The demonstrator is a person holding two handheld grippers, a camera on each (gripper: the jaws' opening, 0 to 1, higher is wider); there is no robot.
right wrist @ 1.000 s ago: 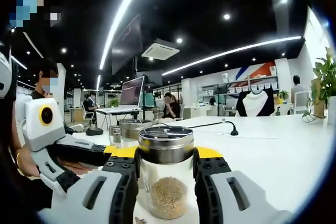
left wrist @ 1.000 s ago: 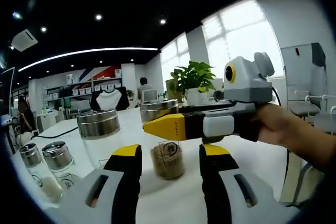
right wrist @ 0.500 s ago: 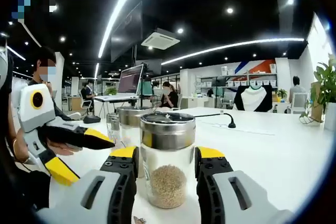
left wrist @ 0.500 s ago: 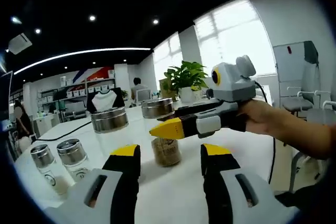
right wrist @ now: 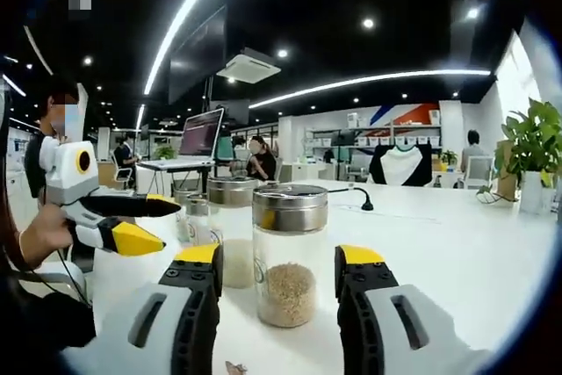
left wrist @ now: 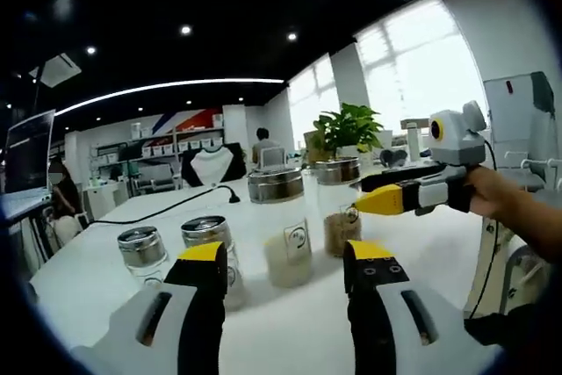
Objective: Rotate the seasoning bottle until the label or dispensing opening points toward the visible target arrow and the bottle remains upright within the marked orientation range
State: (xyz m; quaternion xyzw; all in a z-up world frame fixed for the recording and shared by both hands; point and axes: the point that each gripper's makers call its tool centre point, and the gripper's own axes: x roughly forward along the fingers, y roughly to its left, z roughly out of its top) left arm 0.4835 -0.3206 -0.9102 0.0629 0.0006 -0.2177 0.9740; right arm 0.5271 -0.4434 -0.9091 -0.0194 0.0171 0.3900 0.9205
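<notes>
The seasoning bottle (right wrist: 288, 256) is a clear glass jar with a steel lid and brown grains in its lower part. It stands upright on the white table (right wrist: 457, 243). My right gripper (right wrist: 280, 256) is open, its yellow-tipped jaws on either side of the bottle without touching it. In the left gripper view the same bottle (left wrist: 338, 212) stands right of centre, and the right gripper (left wrist: 364, 197) reaches in from the right with its tip close beside it. My left gripper (left wrist: 285, 252) is open and empty, back from the jars; in the right gripper view the left gripper (right wrist: 169, 224) hangs at the left.
A taller jar of white grains (left wrist: 279, 226) stands left of the bottle. Two small steel-lidded jars (left wrist: 143, 250) (left wrist: 211, 239) sit further left. A black cable (left wrist: 176, 206) lies across the far table. A potted plant (left wrist: 349, 129) stands behind. People sit at desks in the background.
My right gripper's jaws have widened and drawn back from the bottle they flanked closely. My left gripper has pulled back too, bringing more jars into its view.
</notes>
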